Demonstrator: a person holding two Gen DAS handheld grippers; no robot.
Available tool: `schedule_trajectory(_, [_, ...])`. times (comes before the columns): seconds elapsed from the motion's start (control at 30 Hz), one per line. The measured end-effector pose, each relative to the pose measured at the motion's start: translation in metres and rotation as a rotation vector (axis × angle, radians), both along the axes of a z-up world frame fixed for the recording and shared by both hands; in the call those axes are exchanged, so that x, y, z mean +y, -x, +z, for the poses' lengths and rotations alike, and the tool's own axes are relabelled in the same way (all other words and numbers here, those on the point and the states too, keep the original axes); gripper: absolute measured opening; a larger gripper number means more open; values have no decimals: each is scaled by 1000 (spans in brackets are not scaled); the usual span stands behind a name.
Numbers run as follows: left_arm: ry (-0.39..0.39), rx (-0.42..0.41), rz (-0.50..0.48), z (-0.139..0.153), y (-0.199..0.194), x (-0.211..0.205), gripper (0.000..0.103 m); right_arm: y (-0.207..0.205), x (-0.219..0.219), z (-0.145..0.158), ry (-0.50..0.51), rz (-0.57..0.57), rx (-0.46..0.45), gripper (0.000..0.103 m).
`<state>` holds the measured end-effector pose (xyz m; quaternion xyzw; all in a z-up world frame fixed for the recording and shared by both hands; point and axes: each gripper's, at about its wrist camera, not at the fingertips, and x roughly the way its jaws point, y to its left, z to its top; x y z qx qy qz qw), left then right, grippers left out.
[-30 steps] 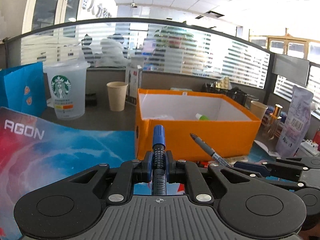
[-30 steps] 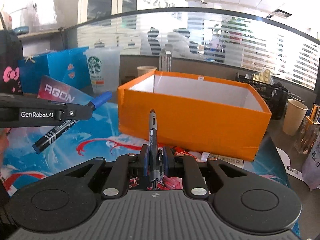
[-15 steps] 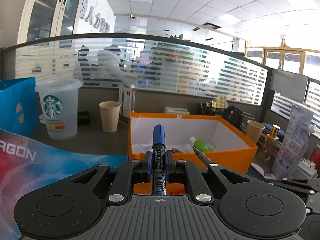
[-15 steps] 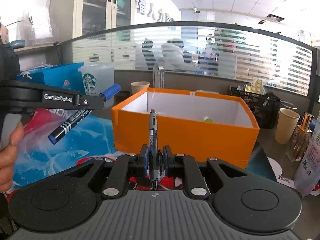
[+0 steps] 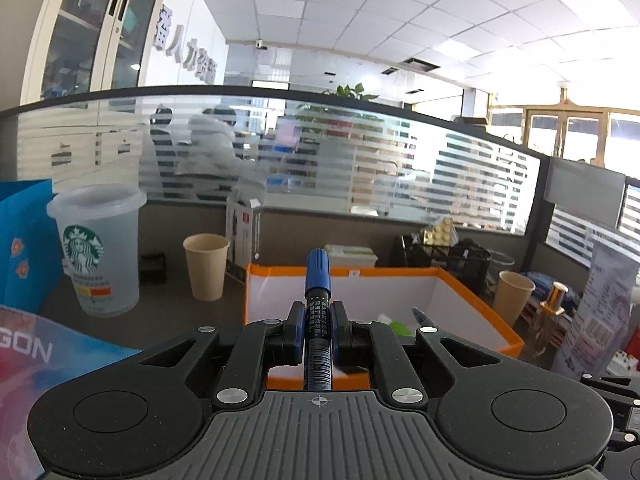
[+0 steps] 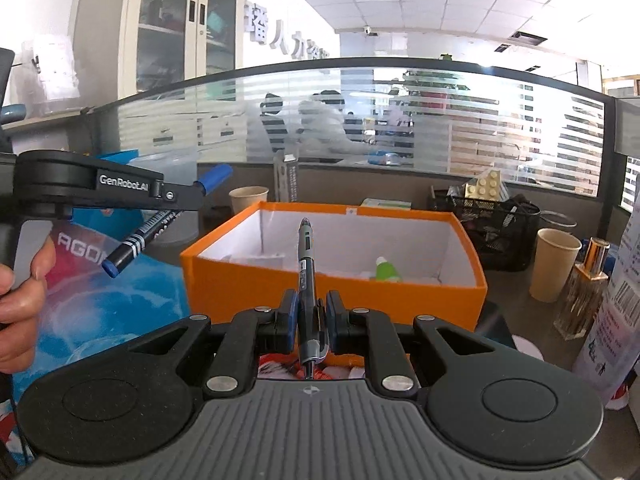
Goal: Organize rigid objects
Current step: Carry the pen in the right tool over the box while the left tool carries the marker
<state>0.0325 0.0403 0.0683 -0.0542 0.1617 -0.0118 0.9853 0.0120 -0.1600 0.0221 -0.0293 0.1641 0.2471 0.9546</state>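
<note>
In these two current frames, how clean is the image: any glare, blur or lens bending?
Left wrist view: ceiling and right-hand windows blow out white, partition top bows from the fisheye, blue marker and orange box stay sharp. Right wrist view: window glare at far right, same bowing, pen crisp, people behind the striped glass only hazy.

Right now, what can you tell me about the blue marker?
The blue marker has a blue cap at one end, a blue tip at the other, and a black barrel with white print and stripes. It looks like hard plastic. The left tool is shut on its middle, and only the fingers touch it. In the right wrist view it hangs tilted in the air, cap up, left of the orange box.
</note>
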Motion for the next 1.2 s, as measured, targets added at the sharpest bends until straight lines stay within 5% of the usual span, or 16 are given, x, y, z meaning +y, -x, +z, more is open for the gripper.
schedule_trajectory(0.63, [-19, -49, -17, 28, -56, -10, 11, -63, 4, 35, 21, -31, -97, 14])
schedule_trajectory(1.2, [-1, 89, -23, -14, -108, -6, 11, -133, 8, 4, 18, -28, 53, 14])
